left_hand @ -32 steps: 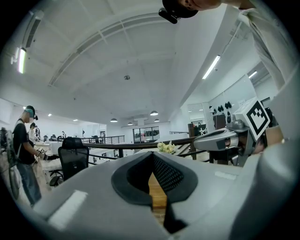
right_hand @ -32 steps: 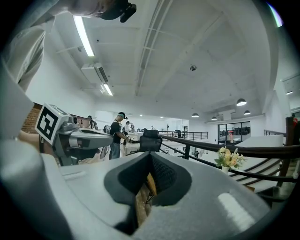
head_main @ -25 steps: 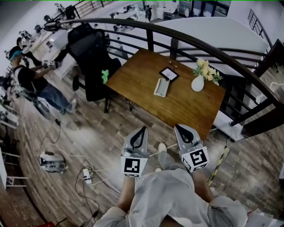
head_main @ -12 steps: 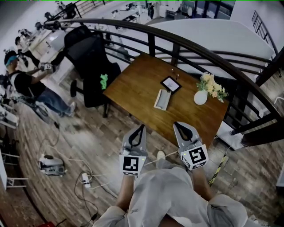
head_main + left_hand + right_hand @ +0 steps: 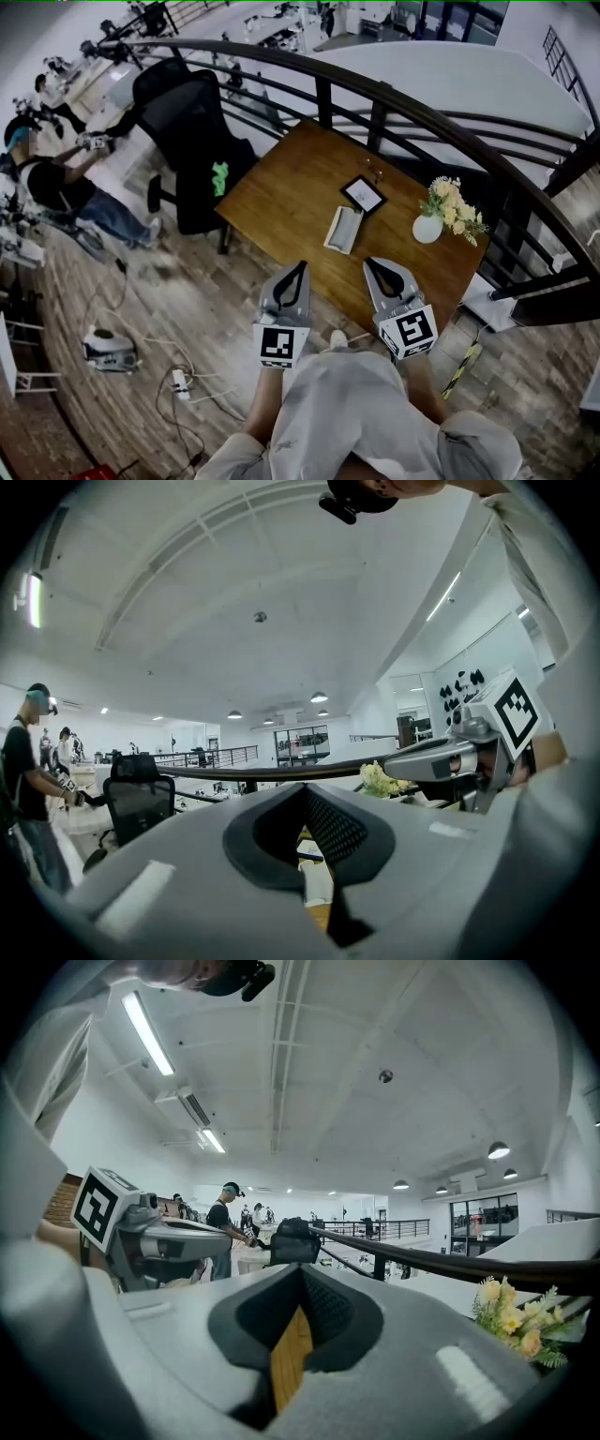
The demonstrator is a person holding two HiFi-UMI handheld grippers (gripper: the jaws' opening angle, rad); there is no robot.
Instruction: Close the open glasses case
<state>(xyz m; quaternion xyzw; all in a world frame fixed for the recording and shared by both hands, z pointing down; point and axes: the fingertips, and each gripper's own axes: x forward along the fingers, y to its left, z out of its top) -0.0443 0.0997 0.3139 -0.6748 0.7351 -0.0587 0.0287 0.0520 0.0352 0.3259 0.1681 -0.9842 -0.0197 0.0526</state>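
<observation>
approach | left hand-held gripper and right hand-held gripper now nearer the open glasses case on the counter, still short of it | both pressed together, empty | closing not begun

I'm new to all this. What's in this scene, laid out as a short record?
Task item: open glasses case, lying on the wooden table
Also on table: vase of flowers, small black-framed square
Left gripper: jaws together, holding nothing
Right gripper: jaws together, holding nothing
Gripper position: both well short of the case
Nearby: black chair
</observation>
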